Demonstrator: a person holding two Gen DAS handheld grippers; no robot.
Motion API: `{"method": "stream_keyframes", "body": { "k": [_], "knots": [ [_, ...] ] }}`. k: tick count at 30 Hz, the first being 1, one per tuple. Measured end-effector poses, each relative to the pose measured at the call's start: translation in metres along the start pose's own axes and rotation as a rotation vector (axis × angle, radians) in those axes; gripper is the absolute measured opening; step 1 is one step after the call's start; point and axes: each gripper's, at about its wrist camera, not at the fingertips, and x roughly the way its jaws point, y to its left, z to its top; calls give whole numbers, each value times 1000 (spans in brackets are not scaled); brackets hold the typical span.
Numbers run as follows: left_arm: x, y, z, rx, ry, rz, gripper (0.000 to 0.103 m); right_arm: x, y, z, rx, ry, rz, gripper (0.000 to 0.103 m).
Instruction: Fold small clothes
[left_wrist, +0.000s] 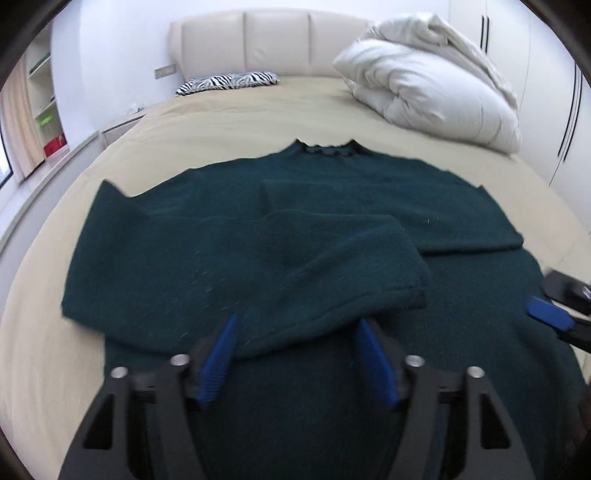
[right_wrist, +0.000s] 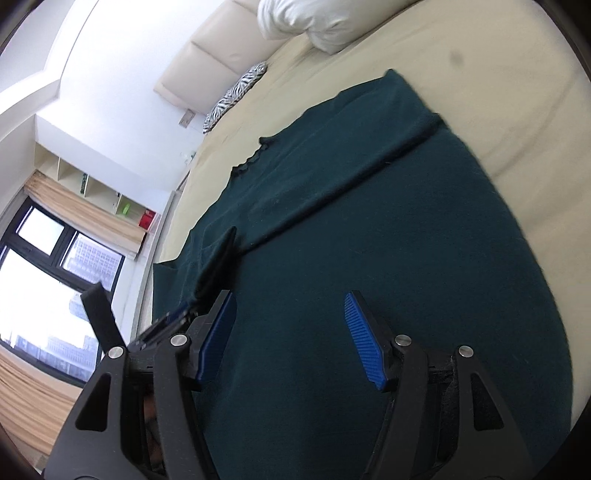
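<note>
A dark green sweater (left_wrist: 221, 251) lies flat on the beige bed (left_wrist: 229, 122), collar toward the headboard. Both sleeves are folded in across the chest, the left one (left_wrist: 332, 258) lying on top. My left gripper (left_wrist: 297, 332) is open and empty, low over the sweater's lower body just below that sleeve. My right gripper (right_wrist: 290, 317) is open and empty over the sweater's (right_wrist: 369, 221) right side; it also shows at the right edge of the left wrist view (left_wrist: 550, 314). The left gripper (right_wrist: 184, 310) shows at the left of the right wrist view.
A bundled white duvet (left_wrist: 432, 77) lies at the bed's far right. A zebra-print pillow (left_wrist: 229, 81) sits by the padded headboard (left_wrist: 273, 40). Shelves (left_wrist: 44, 92) and a window (right_wrist: 44, 288) are to the left, wardrobe doors (left_wrist: 554, 74) to the right.
</note>
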Motion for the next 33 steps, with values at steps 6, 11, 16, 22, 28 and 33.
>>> {"method": "stream_keyframes", "body": {
  "k": [6, 11, 16, 22, 28, 33],
  "knots": [
    [-29, 39, -39, -180, -12, -47, 74, 64, 47, 24, -53, 116, 51, 61],
    [-40, 83, -53, -306, -23, -68, 74, 128, 63, 25, -33, 235, -66, 61],
    [-42, 105, -54, -363, -36, -72, 73, 135, 84, 25, -86, 222, -73, 49],
    [-51, 127, -44, -421, -81, -73, 73, 136, 127, 25, -321, 208, -112, 7],
    [-53, 148, -16, -440, -128, -48, 73, 93, 169, 63, -528, 67, -102, 6],
    [-33, 153, 10, -405, -131, 6, 73, 88, 129, 105, -506, 14, -159, 6]
  ]
}}
